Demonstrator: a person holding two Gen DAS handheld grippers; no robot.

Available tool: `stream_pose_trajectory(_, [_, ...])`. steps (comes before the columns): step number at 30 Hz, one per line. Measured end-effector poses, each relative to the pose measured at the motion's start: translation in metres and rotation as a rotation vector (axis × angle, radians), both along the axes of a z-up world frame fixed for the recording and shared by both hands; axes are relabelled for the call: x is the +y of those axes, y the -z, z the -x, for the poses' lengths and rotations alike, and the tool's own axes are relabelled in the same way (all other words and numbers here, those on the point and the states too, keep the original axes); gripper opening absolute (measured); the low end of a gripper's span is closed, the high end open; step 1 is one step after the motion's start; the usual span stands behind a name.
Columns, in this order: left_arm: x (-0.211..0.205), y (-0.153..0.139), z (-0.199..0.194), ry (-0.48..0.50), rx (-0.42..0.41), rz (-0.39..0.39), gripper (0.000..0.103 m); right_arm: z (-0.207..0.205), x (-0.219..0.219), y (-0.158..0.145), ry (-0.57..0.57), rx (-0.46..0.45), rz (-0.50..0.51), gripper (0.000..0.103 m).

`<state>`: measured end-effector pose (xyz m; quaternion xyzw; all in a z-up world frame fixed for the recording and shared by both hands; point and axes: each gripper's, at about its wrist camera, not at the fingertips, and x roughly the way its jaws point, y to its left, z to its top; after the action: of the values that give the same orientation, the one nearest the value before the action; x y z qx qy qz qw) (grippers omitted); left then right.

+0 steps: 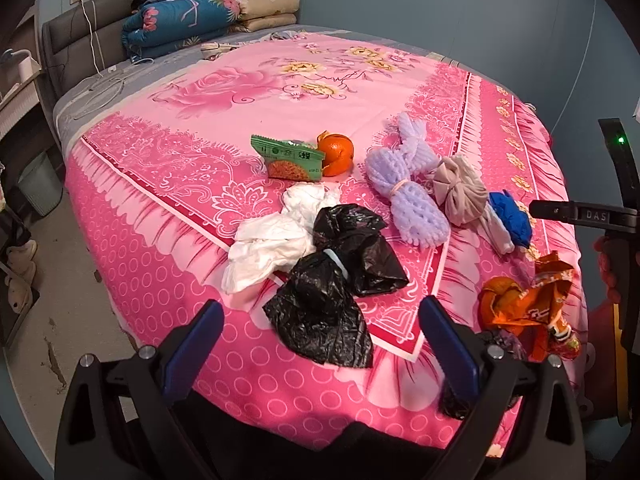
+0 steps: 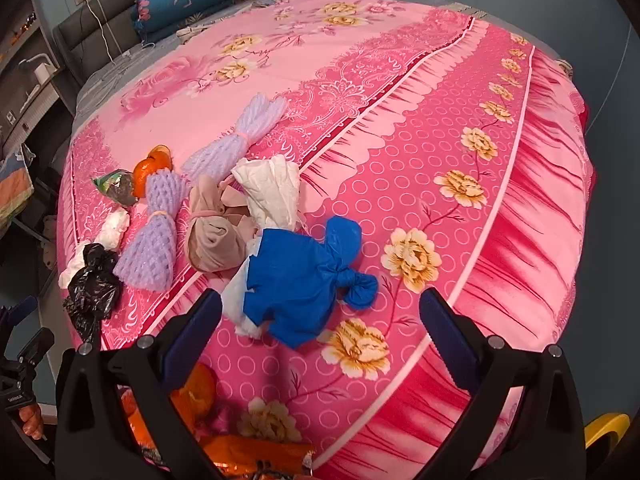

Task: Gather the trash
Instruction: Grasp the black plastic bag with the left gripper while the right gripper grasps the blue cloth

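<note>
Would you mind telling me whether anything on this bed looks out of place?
Yes: litter is strewn over the pink bedspread, including a black plastic bag, crumpled white paper, orange peel and a knotted blue bag. Nothing looks spilled or damaged.

Black bags (image 1: 336,276): one bundle
White bags (image 1: 276,236): two
Purple foam nets (image 2: 152,236): two
Beige bundle (image 2: 216,236): one
Blue bag (image 2: 304,276): one
Orange wrappers (image 1: 528,304): one heap
Green packet (image 1: 288,158): one
Orange peel (image 1: 338,152): one

Glossy crinkled black plastic bag (image 1: 332,276) on matt printed cloth bedspread (image 1: 256,96).
</note>
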<state>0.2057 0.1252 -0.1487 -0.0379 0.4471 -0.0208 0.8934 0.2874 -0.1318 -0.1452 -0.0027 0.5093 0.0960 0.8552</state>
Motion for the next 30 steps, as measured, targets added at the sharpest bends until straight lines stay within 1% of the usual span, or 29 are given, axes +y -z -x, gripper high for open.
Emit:
stream_pose_trajectory(4, [0.005, 0.01, -0.008, 0.006, 0.014, 0.054, 0.085, -0.007, 0.004, 0.008, 0.004, 0.027, -0.021, 0.095])
stream_pose_trajectory(7, [-0.001, 0.013, -0.011, 0.03, 0.006, 0.052, 0.08, -0.009, 0.005, 0.012, 0.01, 0.018, -0.014, 0.094])
stream_pose_trajectory(8, [-0.004, 0.015, -0.012, 0.038, 0.006, 0.05, 0.076, -0.009, 0.004, 0.014, 0.017, 0.021, -0.016, 0.088])
stream_pose_trajectory(9, [-0.007, 0.017, -0.014, 0.05, 0.013, 0.052, 0.069, -0.009, 0.003, 0.015, 0.023, 0.027, -0.02, 0.083])
stream_pose_trajectory(10, [-0.009, 0.018, -0.015, 0.055, 0.018, 0.056, 0.065, -0.01, 0.003, 0.017, 0.029, 0.039, -0.02, 0.074])
stream_pose_trajectory(11, [-0.011, 0.019, -0.016, 0.064, 0.022, 0.063, 0.056, -0.01, 0.003, 0.018, 0.034, 0.045, -0.018, 0.072])
stream_pose_trajectory(12, [-0.014, 0.02, -0.017, 0.075, 0.026, 0.07, 0.05, -0.011, 0.003, 0.02, 0.032, 0.053, -0.017, 0.071])
stream_pose_trajectory(13, [-0.018, 0.022, -0.018, 0.09, 0.03, 0.07, 0.047, -0.011, 0.004, 0.022, 0.027, 0.059, -0.019, 0.067])
stream_pose_trajectory(14, [-0.02, 0.023, -0.018, 0.097, 0.033, 0.068, 0.042, -0.011, 0.004, 0.024, 0.026, 0.065, -0.023, 0.062])
stream_pose_trajectory(15, [-0.023, 0.025, -0.019, 0.107, 0.037, 0.075, 0.037, -0.012, 0.004, 0.027, 0.029, 0.077, -0.03, 0.059])
stream_pose_trajectory(16, [-0.024, 0.026, -0.02, 0.112, 0.042, 0.082, 0.035, -0.013, 0.004, 0.029, 0.029, 0.085, -0.038, 0.055])
stream_pose_trajectory(17, [-0.026, 0.027, -0.021, 0.118, 0.044, 0.093, 0.028, -0.014, 0.003, 0.032, 0.029, 0.1, -0.05, 0.05])
stream_pose_trajectory(18, [-0.025, 0.027, -0.021, 0.118, 0.042, 0.098, 0.021, -0.016, 0.002, 0.034, 0.036, 0.11, -0.057, 0.048])
stream_pose_trajectory(19, [-0.026, 0.029, -0.022, 0.116, 0.044, 0.102, 0.017, -0.016, 0.003, 0.036, 0.038, 0.117, -0.06, 0.042])
stream_pose_trajectory(20, [-0.026, 0.03, -0.023, 0.117, 0.047, 0.107, 0.009, -0.016, 0.003, 0.037, 0.036, 0.123, -0.069, 0.035])
stream_pose_trajectory(21, [-0.025, 0.03, -0.023, 0.118, 0.05, 0.113, 0.005, -0.016, 0.003, 0.037, 0.033, 0.125, -0.079, 0.033])
stream_pose_trajectory(23, [-0.026, 0.031, -0.023, 0.126, 0.048, 0.129, 0.004, -0.016, 0.003, 0.037, 0.033, 0.127, -0.092, 0.025])
stream_pose_trajectory(25, [-0.025, 0.031, -0.023, 0.126, 0.039, 0.128, 0.001, -0.016, 0.002, 0.036, 0.03, 0.123, -0.107, 0.02])
stream_pose_trajectory(26, [-0.024, 0.03, -0.022, 0.121, 0.03, 0.125, 0.001, -0.015, 0.001, 0.035, 0.033, 0.124, -0.113, 0.017])
stream_pose_trajectory(28, [-0.021, 0.027, -0.02, 0.109, 0.012, 0.13, 0.001, -0.013, -0.001, 0.031, 0.034, 0.114, -0.114, 0.015])
stream_pose_trajectory(30, [-0.015, 0.025, -0.018, 0.096, 0.001, 0.155, 0.0, -0.01, -0.003, 0.025, 0.035, 0.096, -0.118, 0.013])
